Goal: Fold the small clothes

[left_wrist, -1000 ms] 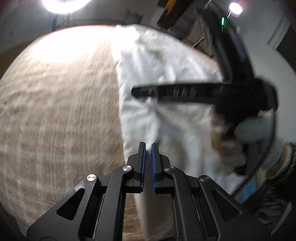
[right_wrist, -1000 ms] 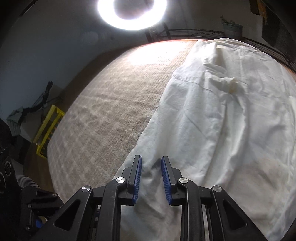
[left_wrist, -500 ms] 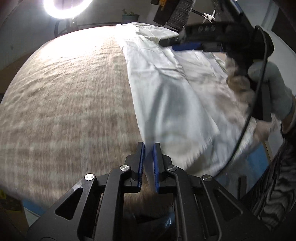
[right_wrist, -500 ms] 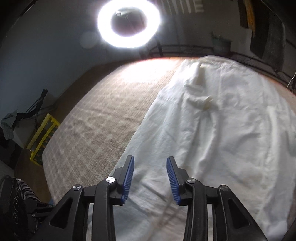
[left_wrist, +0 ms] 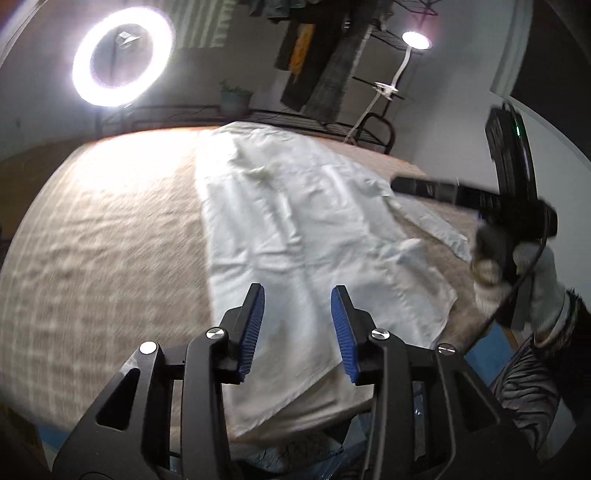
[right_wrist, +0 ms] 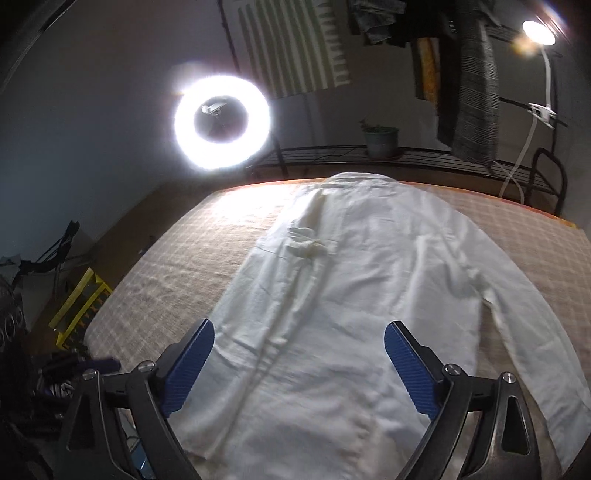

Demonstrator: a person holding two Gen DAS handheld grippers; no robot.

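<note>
Leftmost, a yellow rack (right_wrist: 79, 302) is seen on the floor beside the bed, and above it a lit ring light (right_wrist: 222, 122) stands behind the far edge. A beige checked bedspread (right_wrist: 177, 266) covers the bed, and on it a white shirt (right_wrist: 351, 295) is laid out flat, collar toward the far edge, with one sleeve stretched along its right side. In the left wrist view the left gripper (left_wrist: 297, 325) is held above the near hem of the shirt (left_wrist: 295, 236); its jaws are opening, partly spread, with nothing between the blue pads (left_wrist: 253, 332) and no cloth touched. In the right wrist view the right gripper (right_wrist: 299, 373) is held above the lower part of the shirt, its jaws opening and already spread wide, nothing being gripped. Further right in the left wrist view, the right gripper (left_wrist: 417, 186) is seen side-on, carried by a gloved hand (left_wrist: 532, 273) over the shirt's right edge. At the far right a clip lamp (right_wrist: 537, 33) is lit above a dark metal shelf (right_wrist: 406, 158) bearing a potted plant (right_wrist: 380, 140).
</note>
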